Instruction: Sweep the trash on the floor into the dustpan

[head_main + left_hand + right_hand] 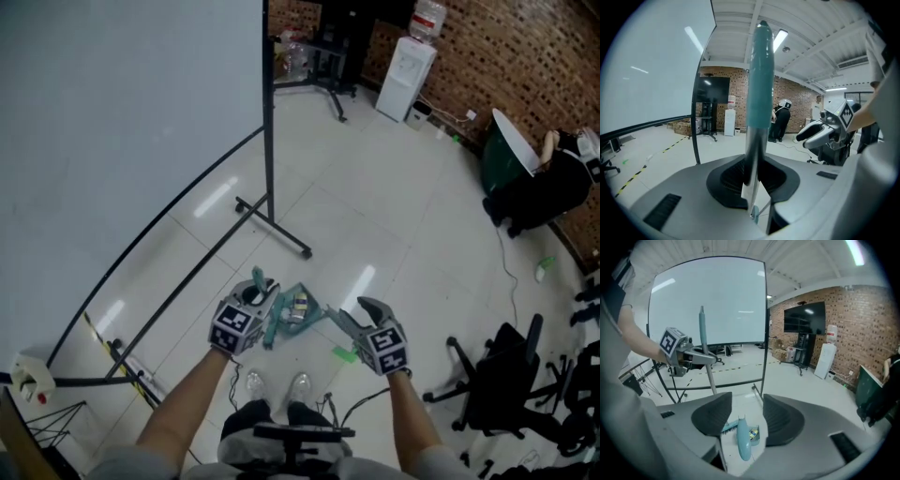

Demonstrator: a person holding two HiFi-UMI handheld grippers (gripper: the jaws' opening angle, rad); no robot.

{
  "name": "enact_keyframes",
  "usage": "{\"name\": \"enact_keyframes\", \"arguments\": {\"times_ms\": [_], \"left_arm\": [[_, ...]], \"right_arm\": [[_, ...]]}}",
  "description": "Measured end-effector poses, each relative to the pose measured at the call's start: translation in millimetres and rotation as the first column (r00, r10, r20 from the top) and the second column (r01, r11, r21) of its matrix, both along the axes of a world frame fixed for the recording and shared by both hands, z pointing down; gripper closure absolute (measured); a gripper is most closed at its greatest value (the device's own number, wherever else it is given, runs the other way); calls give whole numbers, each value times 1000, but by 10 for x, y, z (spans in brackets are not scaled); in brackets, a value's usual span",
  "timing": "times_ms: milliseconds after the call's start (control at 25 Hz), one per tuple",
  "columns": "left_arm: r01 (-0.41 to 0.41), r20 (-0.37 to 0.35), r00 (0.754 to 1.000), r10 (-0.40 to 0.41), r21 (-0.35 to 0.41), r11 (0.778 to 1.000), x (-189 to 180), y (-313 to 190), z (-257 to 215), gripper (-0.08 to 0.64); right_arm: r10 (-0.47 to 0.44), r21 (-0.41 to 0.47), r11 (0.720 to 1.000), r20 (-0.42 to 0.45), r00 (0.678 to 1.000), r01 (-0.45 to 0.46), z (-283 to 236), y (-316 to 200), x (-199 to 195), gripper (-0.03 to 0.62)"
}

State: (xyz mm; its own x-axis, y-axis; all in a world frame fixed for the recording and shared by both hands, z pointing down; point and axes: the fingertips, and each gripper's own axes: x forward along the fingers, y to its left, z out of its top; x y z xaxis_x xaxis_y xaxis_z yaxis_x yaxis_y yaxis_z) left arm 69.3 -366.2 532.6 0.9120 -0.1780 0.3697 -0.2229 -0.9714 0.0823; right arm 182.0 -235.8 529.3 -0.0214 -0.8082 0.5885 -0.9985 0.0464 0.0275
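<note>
My left gripper (255,298) is shut on the dustpan handle (759,84), a metal pole with a teal grip that stands upright between its pads. Below it on the tiled floor lies the teal dustpan (309,319) with trash (298,305) in it. My right gripper (361,311) hangs to the right of the pan, open, with nothing between its pads. Looking down through its jaws in the right gripper view, I see the broom's teal handle end (743,446), its brush (729,427) and the dustpan (756,440) well below. The left gripper (701,357) also shows there, on the pole.
A whiteboard on a wheeled black stand (272,225) stands just ahead at the left. A black office chair (497,384) is at the right, a green scrap (345,353) lies by my feet. A water dispenser (408,75) and a person in dark clothes (544,187) are farther off.
</note>
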Motion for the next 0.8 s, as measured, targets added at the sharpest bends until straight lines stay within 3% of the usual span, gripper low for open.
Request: {"name": "enact_keyframes", "arguments": {"times_ms": [160, 240, 800], "left_arm": [[2, -33, 999, -1, 19, 1000, -5, 39, -300, 506], [14, -44, 999, -13, 17, 1000, -19, 43, -394, 506], [5, -63, 998, -4, 18, 1000, -114, 208, -522, 508]], "right_arm": [[54, 94, 994, -27, 998, -51, -399, -36, 38, 537], [47, 114, 993, -52, 998, -41, -472, -41, 35, 586], [48, 133, 990, -42, 998, -42, -540, 94, -232, 588]]}}
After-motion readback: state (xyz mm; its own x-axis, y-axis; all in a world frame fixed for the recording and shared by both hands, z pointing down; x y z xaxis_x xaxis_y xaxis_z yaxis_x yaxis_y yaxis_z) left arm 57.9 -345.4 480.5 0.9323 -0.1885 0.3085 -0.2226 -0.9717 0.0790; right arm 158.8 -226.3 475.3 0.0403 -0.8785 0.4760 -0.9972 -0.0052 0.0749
